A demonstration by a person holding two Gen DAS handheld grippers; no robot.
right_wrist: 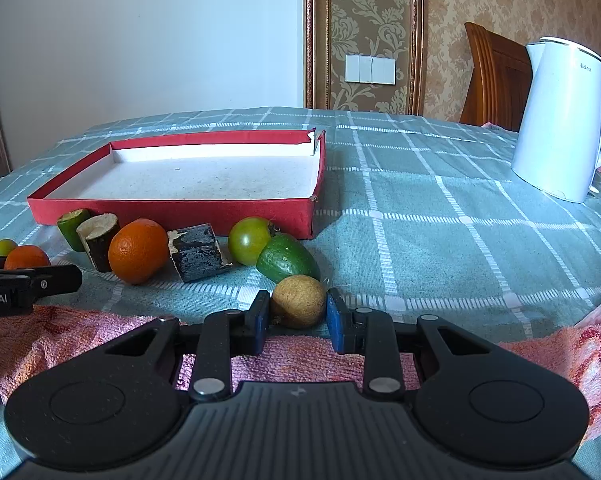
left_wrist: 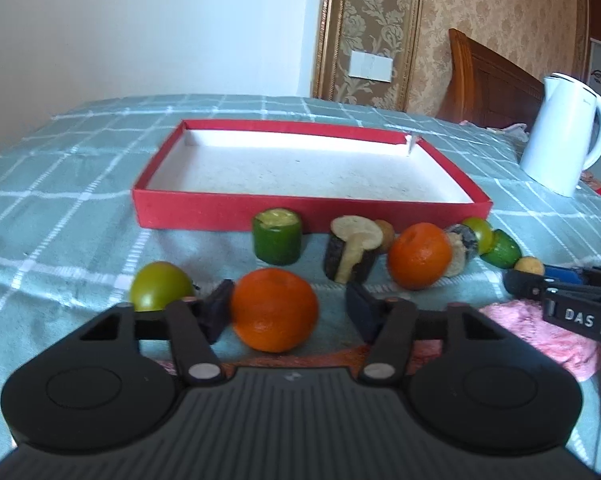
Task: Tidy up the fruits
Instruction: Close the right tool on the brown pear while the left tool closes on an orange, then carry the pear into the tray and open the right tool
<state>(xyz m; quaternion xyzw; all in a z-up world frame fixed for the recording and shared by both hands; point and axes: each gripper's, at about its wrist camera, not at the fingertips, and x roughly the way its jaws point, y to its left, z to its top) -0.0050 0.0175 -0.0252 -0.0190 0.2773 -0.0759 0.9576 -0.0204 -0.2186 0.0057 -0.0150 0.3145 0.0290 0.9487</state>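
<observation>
A shallow red tray (left_wrist: 204, 214) (right_wrist: 172, 212) with a white floor stands empty on the checked cloth. Fruits lie in a row in front of it. My left gripper (left_wrist: 286, 312) is open around an orange (left_wrist: 274, 310); the left pad touches it, the right pad stands apart. A green tomato (left_wrist: 160, 286) lies to its left. My right gripper (right_wrist: 298, 312) has its blue pads against a small brown round fruit (right_wrist: 298, 300) resting on the cloth. A green avocado-like fruit (right_wrist: 286, 258), a green tomato (right_wrist: 250, 240) and a second orange (right_wrist: 138, 250) lie behind.
Cut pieces lie among the fruits: a green cylinder (left_wrist: 276, 242), a dark one with pale flesh (left_wrist: 352, 254), a dark block (right_wrist: 198, 252). A white kettle (right_wrist: 564, 120) stands at the right. A pink towel (right_wrist: 292, 356) lies under the grippers.
</observation>
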